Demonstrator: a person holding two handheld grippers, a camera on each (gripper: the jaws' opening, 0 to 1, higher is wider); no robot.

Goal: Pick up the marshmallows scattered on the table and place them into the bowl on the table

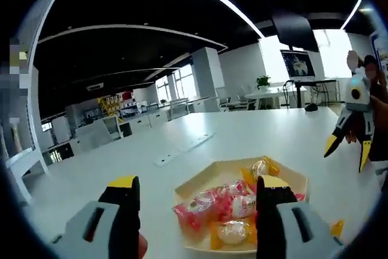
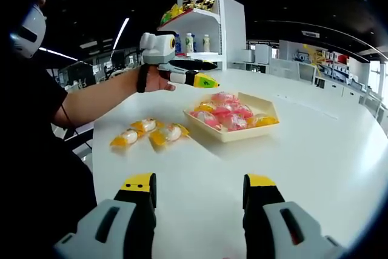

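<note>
Shallow angular cream bowl (image 2: 233, 127) of shiny pink and yellow wrapped marshmallows (image 2: 225, 113) sits on the white counter (image 2: 315, 156); two yellow wrapped marshmallows (image 2: 148, 133) lie beside it toward the counter's edge. The left gripper (image 2: 197, 78) hovers above, fingers narrow and empty; the right gripper (image 2: 199, 201) has fingers wide, empty.

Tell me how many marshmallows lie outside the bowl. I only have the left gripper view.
Observer: Two yellow-wrapped marshmallows lie side by side on the table, outside the bowl.
Operator: Say whether either one touches the bowl.
Observer: Neither. The nearer one lies clear of the rim, and the other lies farther out.
Operator: Report what the right gripper has.
Observer: The right gripper is open and holds nothing. There is only bare table between its jaws and the bowl.
</note>
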